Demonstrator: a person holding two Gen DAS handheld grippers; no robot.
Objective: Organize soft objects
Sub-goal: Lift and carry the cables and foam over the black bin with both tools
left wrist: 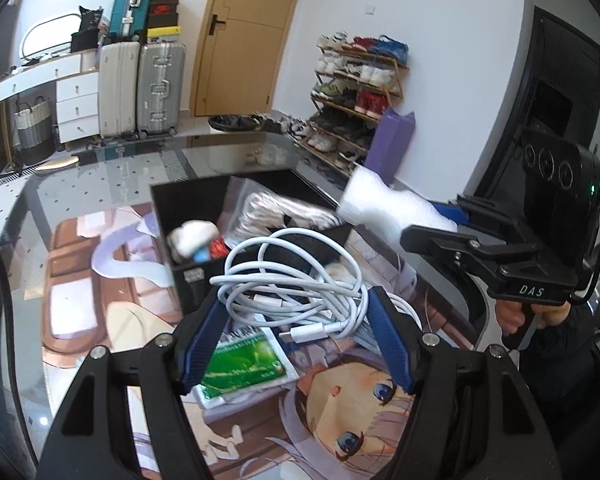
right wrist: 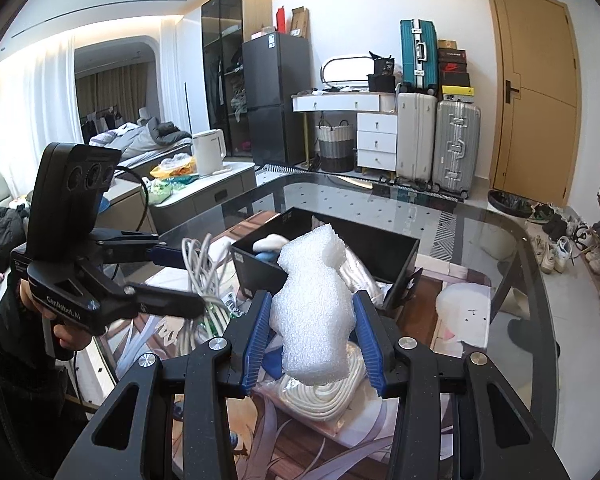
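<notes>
A: Where do you stand with the sorting?

B: You're mid-carry with both hands. Your left gripper (left wrist: 292,316) has its fingers (left wrist: 204,344) closed on the bundle of white cable (left wrist: 288,280), pads pressing the coils from both sides, lifted clear of the counter (left wrist: 100,176). Your right gripper (right wrist: 312,332) has its fingers (right wrist: 256,340) clamped on the white foam block (right wrist: 316,312), which stands up between the pads.

A: And the black bin (left wrist: 188,280)?

B: It sits just ahead of both grippers on the printed mat (left wrist: 360,408). It already holds a rolled white cloth (left wrist: 190,240) and a bagged coil of white rope (left wrist: 276,208), so the step in hand looks like dropping these two in as well.

A: What does the next move call for?

B: Bring each load over the bin's open top before you release. The cable hangs in loose loops, so I'd judge it could snag the near wall; lift it clear first. The foam is light and may cling or tumble, so lower it close to the contents.

A: Anything left outside?

B: A green packet (left wrist: 244,364) lies on the mat below the cable, and another bagged rope (right wrist: 324,396) below the foam.
</notes>
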